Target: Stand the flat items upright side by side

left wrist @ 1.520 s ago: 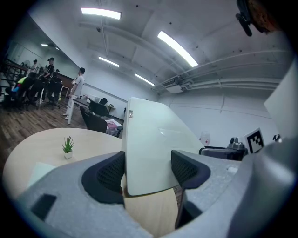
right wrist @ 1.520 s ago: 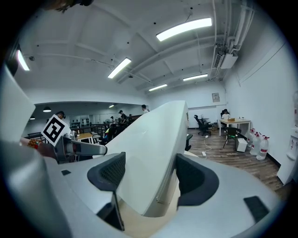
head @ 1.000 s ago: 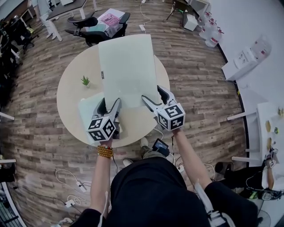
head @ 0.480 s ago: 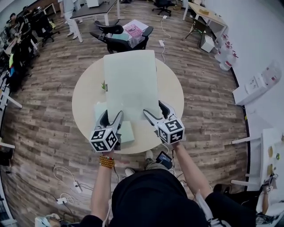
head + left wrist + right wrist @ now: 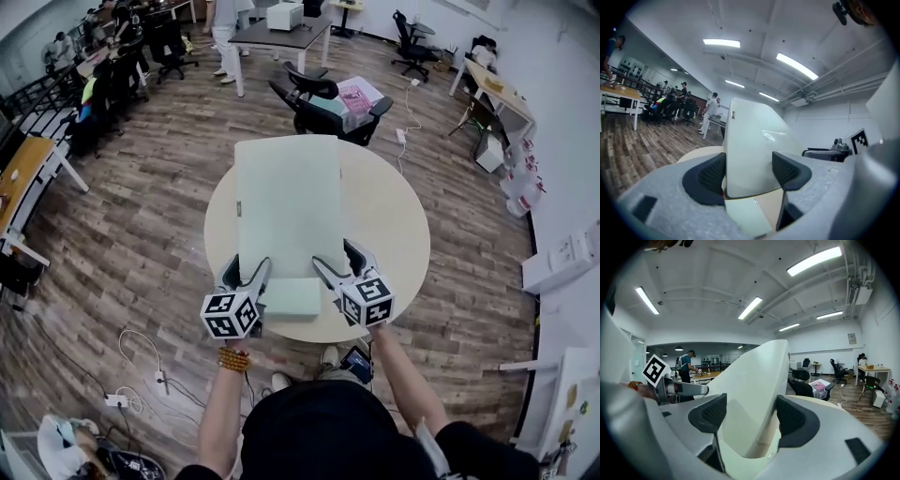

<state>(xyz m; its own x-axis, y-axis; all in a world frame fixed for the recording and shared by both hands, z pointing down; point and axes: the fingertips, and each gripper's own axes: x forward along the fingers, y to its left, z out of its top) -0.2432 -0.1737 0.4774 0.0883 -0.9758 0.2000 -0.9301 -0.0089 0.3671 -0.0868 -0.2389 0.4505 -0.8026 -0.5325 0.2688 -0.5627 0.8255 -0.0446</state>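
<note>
Head view: above the round tabletop [image 5: 394, 225], the left tongs [image 5: 248, 270] and right tongs [image 5: 335, 258] each grip a near corner of the large pale panel [image 5: 286, 202]. A smaller pale slab [image 5: 291, 298] lies flat between them

Left gripper view: the tongs clamp the panel's corner

Right gripper view: likewise, tongs wide on the panel

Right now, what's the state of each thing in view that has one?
large pale green board: held up at a tilt over the round table, gripped at both near corners
small pale green slab: lying flat on the table, not stood up
left hand-held gripper: closed on the board's near left corner
right hand-held gripper: closed on its near right corner
</note>
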